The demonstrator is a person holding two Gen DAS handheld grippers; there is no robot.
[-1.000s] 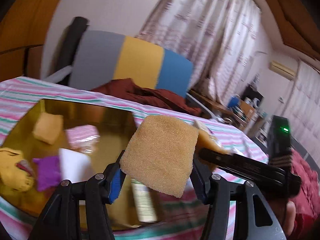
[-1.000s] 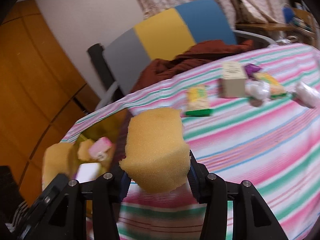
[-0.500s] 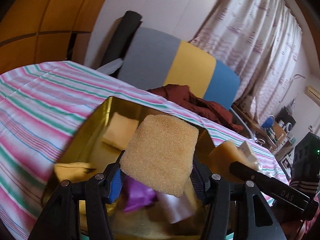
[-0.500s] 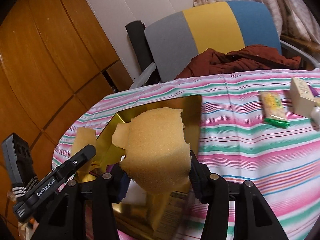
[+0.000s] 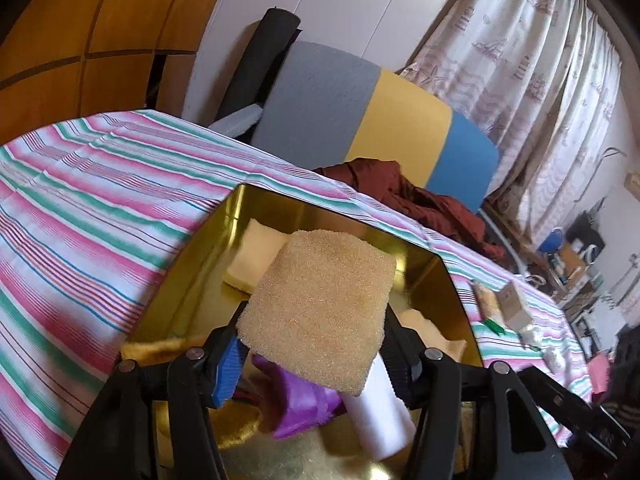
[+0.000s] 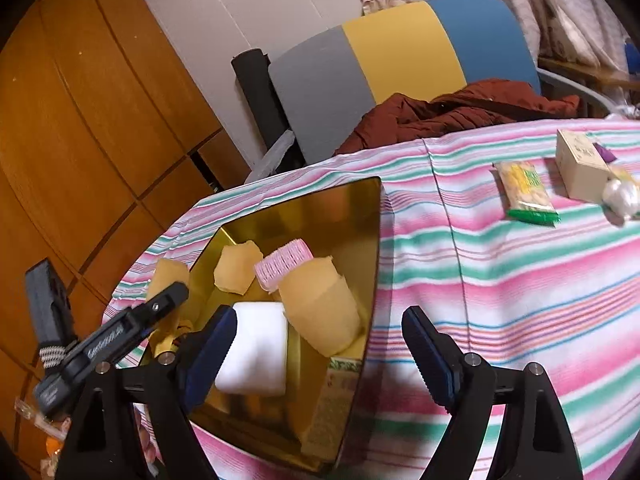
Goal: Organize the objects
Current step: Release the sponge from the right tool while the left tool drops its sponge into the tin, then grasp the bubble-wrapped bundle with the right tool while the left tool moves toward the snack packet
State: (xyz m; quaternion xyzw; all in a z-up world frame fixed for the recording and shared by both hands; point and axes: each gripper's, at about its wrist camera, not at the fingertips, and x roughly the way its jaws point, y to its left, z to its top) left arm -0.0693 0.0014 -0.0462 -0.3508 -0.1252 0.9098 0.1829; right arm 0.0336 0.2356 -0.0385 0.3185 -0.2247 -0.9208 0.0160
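- No brand legible anywhere: faint print on the cream box point(image 6: 580, 170) too small to read; white lettering along the black gripper body at the left edge of the right wrist view blurred past reading.
- Left gripper point(image 5: 312, 354) angled downward above the gold tin point(image 5: 424, 258), jaws easing apart yet still touching both sides of a coarse tan sponge point(image 5: 320, 312), which sits tilted between the pads over the tin's interior.
- Right gripper point(image 6: 320, 354) also pitched downward at the tin's near right corner, jaws widening and spread well apart, nothing between them; blue pads facing inward over striped cloth and tin rim.
- Yellow sponge point(image 6: 320, 306) free of the fingers, lying inside the gold tin against its right wall, beside a pink ridged roller point(image 6: 284, 260) and a white block point(image 6: 256, 354).
- Smaller yellow piece point(image 6: 234, 266) further back in the tin.
- Left wrist view only: purple packet point(image 5: 300, 404) under the held sponge, pale yellow sponge point(image 5: 256, 256) at the tin's far corner.
- Right wrist view only: snack packet with green edge point(image 6: 526, 194), cream box and a white wad point(image 6: 622, 196) on the striped tablecloth point(image 6: 500, 280), well apart from the tin.
- Both views: tricolour chair back point(image 6: 400, 64) with a dark red garment point(image 6: 460, 114) behind the table.
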